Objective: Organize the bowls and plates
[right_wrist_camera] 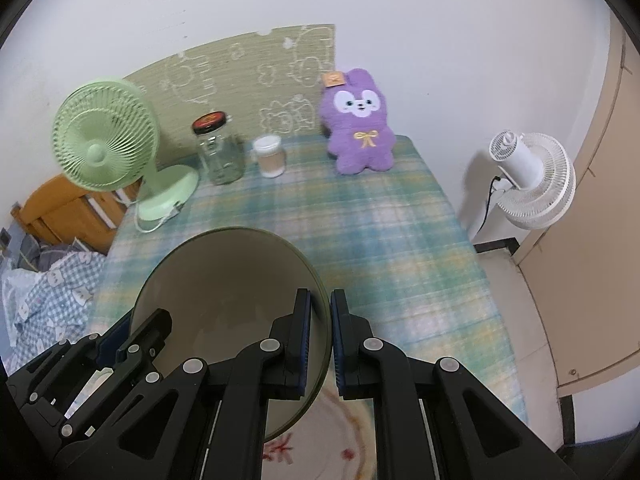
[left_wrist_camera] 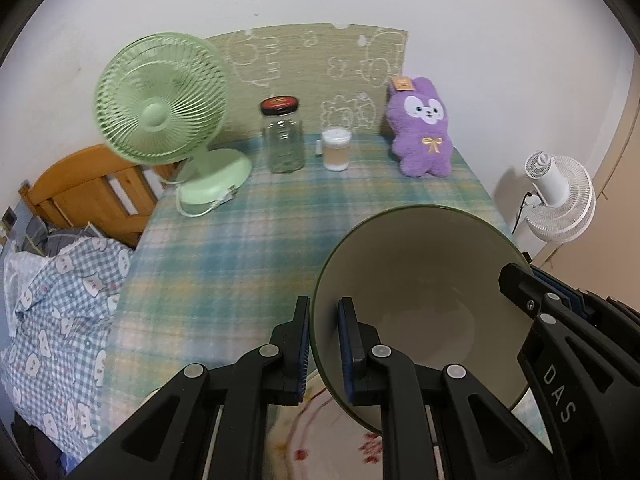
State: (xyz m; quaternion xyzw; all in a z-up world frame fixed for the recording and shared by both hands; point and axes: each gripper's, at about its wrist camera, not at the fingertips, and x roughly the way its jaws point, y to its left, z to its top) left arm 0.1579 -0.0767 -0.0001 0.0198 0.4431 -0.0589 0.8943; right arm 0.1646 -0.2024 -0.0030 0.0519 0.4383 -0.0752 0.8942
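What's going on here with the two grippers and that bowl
A person holds a gripper in each hand, and both are clamped on opposite sides of the rim of one green bowl. The left gripper pinches the bowl's left rim, the right gripper its right rim. The bowl is empty and held tilted above the table with the plaid cloth. Under it lies a plate with a flower pattern. At the back stand a green fan, a glass jar, a lidded cup and a purple plush rabbit.

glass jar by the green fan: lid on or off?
On. The glass jar stands upright with its black and red lid seated on top; the right wrist view shows the same. How tightly it is screwed, cannot tell.
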